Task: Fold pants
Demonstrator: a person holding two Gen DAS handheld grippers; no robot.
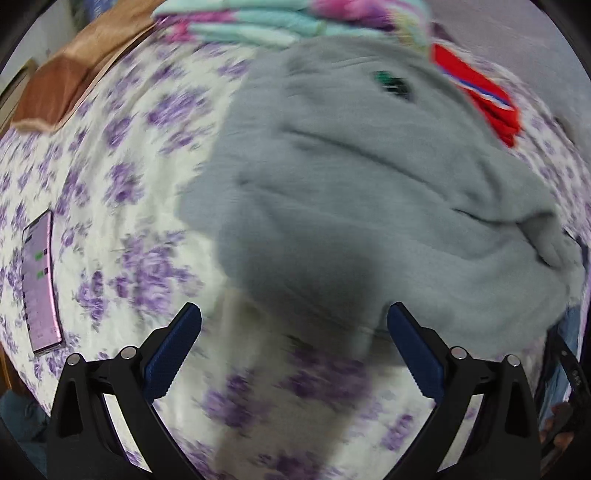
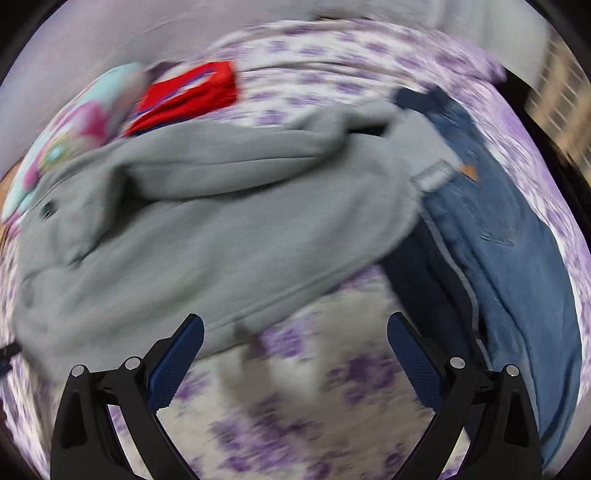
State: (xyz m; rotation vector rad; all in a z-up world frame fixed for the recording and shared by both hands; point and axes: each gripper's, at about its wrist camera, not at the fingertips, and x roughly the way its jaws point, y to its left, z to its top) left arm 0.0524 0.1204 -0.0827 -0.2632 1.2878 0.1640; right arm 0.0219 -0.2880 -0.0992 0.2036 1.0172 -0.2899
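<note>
Grey fleece pants [image 1: 351,184] lie bunched and creased on a bed with a purple-flowered sheet [image 1: 129,192]. They also show in the right wrist view [image 2: 221,229], folded over themselves. My left gripper [image 1: 293,314] is open and empty, just at the pants' near edge. My right gripper [image 2: 295,325] is open and empty, just in front of the pants' hem. Both views are blurred by motion.
A phone [image 1: 40,280] lies at the left on the sheet. A red garment [image 1: 476,92] and a teal-pink folded cloth [image 1: 258,22] lie beyond the pants. Blue jeans [image 2: 517,240] and a dark garment [image 2: 424,280] lie at the right. A brown pillow [image 1: 62,81] lies far left.
</note>
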